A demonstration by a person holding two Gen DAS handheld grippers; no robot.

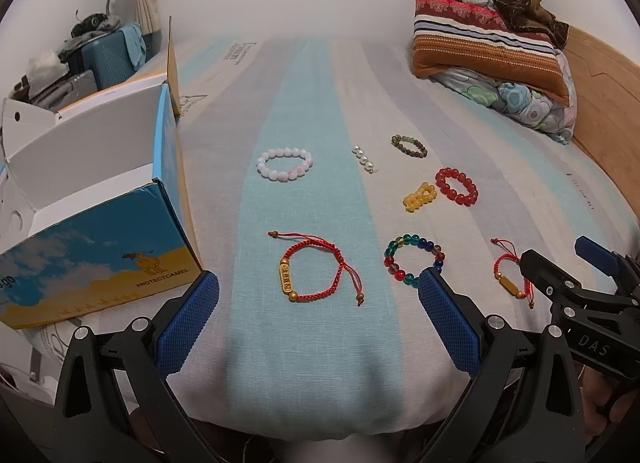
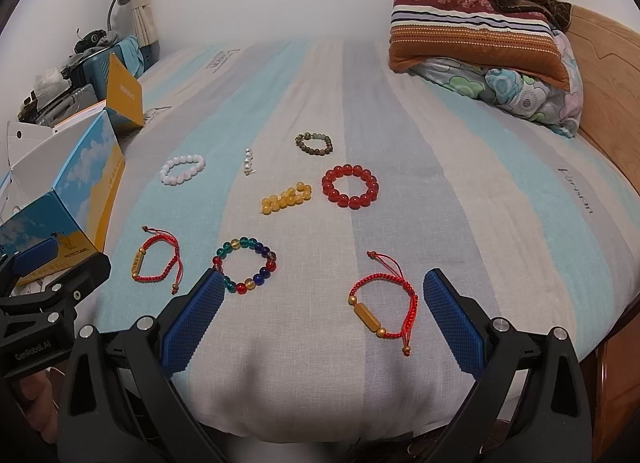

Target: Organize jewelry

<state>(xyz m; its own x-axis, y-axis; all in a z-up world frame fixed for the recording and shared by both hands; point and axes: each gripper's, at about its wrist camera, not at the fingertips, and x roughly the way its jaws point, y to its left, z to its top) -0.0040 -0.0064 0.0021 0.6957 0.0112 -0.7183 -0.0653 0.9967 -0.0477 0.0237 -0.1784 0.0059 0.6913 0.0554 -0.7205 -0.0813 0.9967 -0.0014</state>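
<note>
My left wrist cam sits low at bed (image 1: 320,103) edge, facing forward along fingers toward pillows (image 1: 484,43), box (image 1: 100,255) close on left. My right wrist cam, same height, same heading, further right. Both share bracelet spread on sheet; each catches other gripper at frame edge.
</note>
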